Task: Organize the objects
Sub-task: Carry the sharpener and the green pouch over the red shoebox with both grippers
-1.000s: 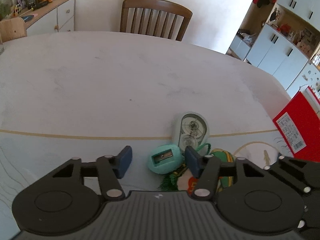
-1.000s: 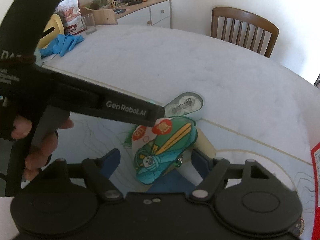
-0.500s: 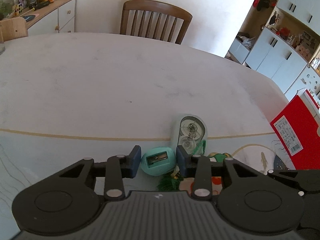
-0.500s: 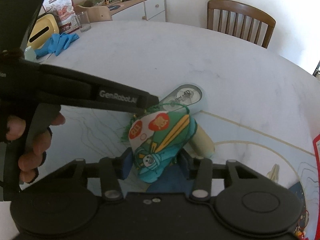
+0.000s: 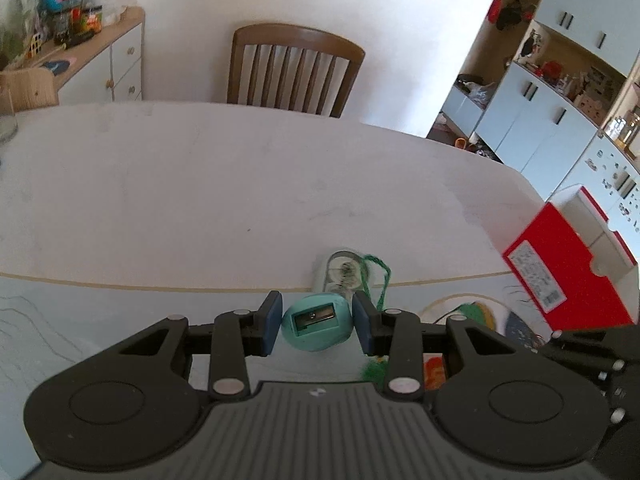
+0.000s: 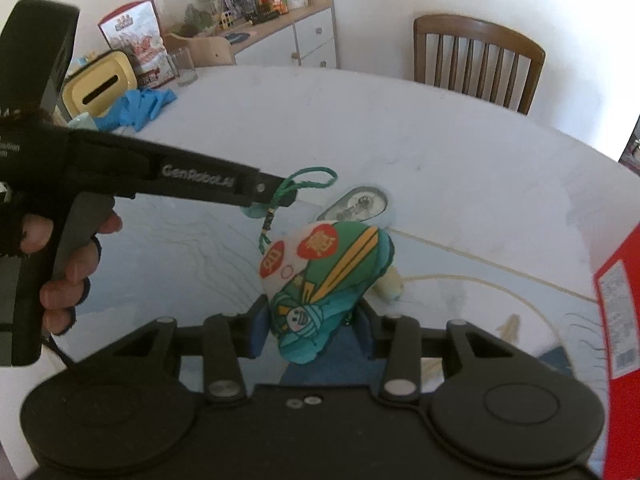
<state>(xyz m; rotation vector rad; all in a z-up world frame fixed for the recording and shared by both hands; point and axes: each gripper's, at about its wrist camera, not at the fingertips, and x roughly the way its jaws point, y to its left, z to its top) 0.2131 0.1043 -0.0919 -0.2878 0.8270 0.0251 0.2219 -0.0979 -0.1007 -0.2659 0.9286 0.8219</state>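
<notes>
A teal egg-shaped pencil sharpener [image 5: 318,326] hangs a little above the printed mat, and my left gripper [image 5: 318,325] is shut on it, one blue pad on each side. In the right wrist view a stuffed cloth charm [image 6: 324,272], green and white with red circles, sits between the pads of my right gripper [image 6: 312,330]. Its jaws are closing and press on the charm's lower end. The charm's green cord [image 6: 308,180] loops up past the left gripper's tip. A clear correction tape dispenser [image 5: 344,274] lies on the table just beyond both.
A red box [image 5: 560,264] stands at the right. A cream cylinder [image 6: 390,284] lies behind the charm. At the far left are blue gloves [image 6: 136,106], a yellow tissue box [image 6: 98,88] and a glass [image 6: 186,66]. A wooden chair [image 5: 296,72] stands past the table [image 5: 200,180].
Both grippers closed, the left on the sharpener and the right on the charm, then rose. Sharpener and charm have come up off the mat, and the cord now dangles free.
</notes>
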